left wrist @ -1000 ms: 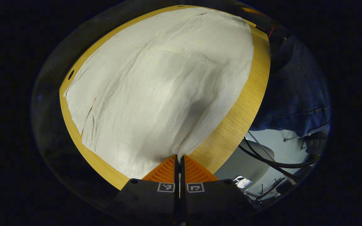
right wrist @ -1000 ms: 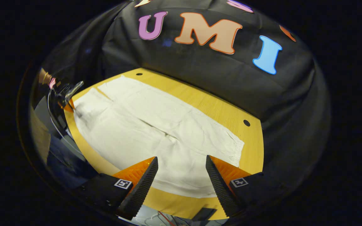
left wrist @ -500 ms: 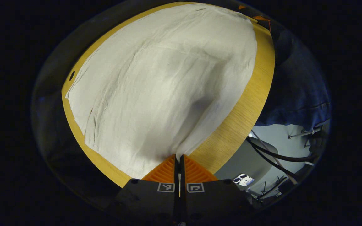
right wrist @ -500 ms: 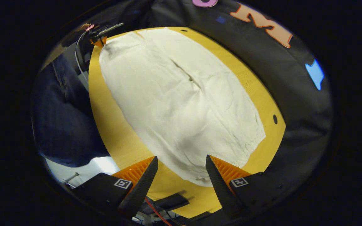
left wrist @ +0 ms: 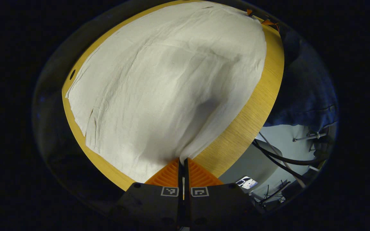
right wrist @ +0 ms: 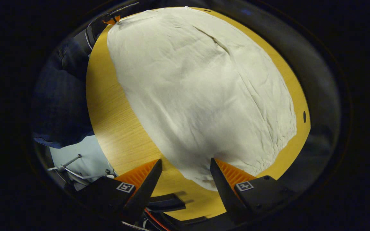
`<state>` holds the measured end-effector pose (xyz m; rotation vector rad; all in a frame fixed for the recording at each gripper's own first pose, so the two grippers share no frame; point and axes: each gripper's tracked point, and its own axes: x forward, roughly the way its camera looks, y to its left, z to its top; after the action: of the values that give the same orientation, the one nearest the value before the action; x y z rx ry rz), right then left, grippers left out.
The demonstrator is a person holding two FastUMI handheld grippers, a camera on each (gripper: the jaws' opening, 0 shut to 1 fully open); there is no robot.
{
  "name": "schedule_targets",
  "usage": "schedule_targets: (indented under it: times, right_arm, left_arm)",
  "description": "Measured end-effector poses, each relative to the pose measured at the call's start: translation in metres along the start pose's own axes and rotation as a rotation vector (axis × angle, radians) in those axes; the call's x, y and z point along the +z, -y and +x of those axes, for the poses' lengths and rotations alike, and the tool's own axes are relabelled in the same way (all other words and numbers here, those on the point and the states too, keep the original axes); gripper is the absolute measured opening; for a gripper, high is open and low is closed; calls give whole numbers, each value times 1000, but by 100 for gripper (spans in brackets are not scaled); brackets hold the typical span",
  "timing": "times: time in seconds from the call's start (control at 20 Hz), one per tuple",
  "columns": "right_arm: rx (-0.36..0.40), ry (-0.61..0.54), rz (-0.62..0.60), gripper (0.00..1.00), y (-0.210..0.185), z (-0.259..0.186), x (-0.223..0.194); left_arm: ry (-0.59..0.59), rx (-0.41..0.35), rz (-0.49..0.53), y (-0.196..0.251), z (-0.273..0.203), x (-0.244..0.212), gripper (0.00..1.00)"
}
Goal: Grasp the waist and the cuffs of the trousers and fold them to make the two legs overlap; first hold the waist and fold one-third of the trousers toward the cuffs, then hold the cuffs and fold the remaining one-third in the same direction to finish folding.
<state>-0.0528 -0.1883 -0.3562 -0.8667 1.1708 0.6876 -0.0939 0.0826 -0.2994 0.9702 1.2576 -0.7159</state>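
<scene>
Both views dim overall, light falls from above onto the table (left wrist: 249, 122) w/ steep falloff toward the rims. Pale trousers (left wrist: 172, 80) are the brightest area in each view, no blown-out glare; fabric creases read sharp. Left gripper view: soft grey shadow patches mid-cloth and a darker one just ahead of the left gripper (left wrist: 182, 160). Right gripper view: small dark shadow at the cloth's near edge between the fingers of the right gripper (right wrist: 185, 168); wood grain crisp. Heavy fisheye bend: table edges curve strongly, periphery murky and soft. Floor (left wrist: 281, 144) patch looks bluish-white, brighter than surroundings. No motion blur.
</scene>
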Motion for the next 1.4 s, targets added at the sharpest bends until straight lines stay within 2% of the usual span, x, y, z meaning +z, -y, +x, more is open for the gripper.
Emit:
schedule_targets:
  times: [0.05, 0.15, 0.3, 0.35, 0.4, 0.45, 0.55, 0.6, 0.65, 0.75, 0.8, 0.9, 1.05, 1.25, 1.4]
  right_arm:
    - [17, -5, 7, 94, 0, 1, 0]
    - [53, -19, 26, 94, -4, 4, -2]
    - [56, -48, 46, 88, -1, 4, -1]
    - [52, -59, 58, 79, 1, 4, -1]
    - [46, -69, 70, 77, 3, 3, -2]
    - [38, -77, 81, 60, 6, 2, -1]
    - [18, -79, 90, 38, 12, 4, -2]
    - [9, -78, 91, 33, 14, 3, -1]
    - [7, -80, 98, 22, 15, 3, 0]
    - [2, -86, 128, 19, 16, 2, 1]
    - [6, -95, 143, 13, 15, 2, -2]
    - [1, -99, 163, 11, 16, 1, -1]
    - [-28, -75, 204, 8, 19, -4, 4]
    - [-65, 4, 355, 8, 27, -18, 16]
    - [-111, 87, 521, 8, 41, -32, 33]
  left_arm:
    - [-3, -3, -1, 0, 0, 0, 0]
    - [-9, -8, -5, 0, 0, 0, 0]
    - [-13, -12, -11, 0, 0, 0, 0]
    - [-13, -13, -14, 0, 0, 0, 0]
    - [-13, -16, -19, 0, 0, 0, 0]
    - [-14, -18, -23, 1, 0, -1, 0]
    - [-13, -26, -25, 1, 1, -2, 0]
    - [-12, -31, -25, 2, 0, -2, 0]
    - [-8, -34, -27, 2, 0, -2, 0]
    - [2, -35, -41, 2, 0, -2, 0]
    - [5, -34, -50, 2, 0, -1, 0]
    - [-1, -30, -77, 1, -1, -3, 0]
    - [52, -4, -184, -4, 0, 5, 0]
    - [184, 78, -344, -32, -15, 25, 0]
    - [303, 196, -464, -66, -34, 47, 0]
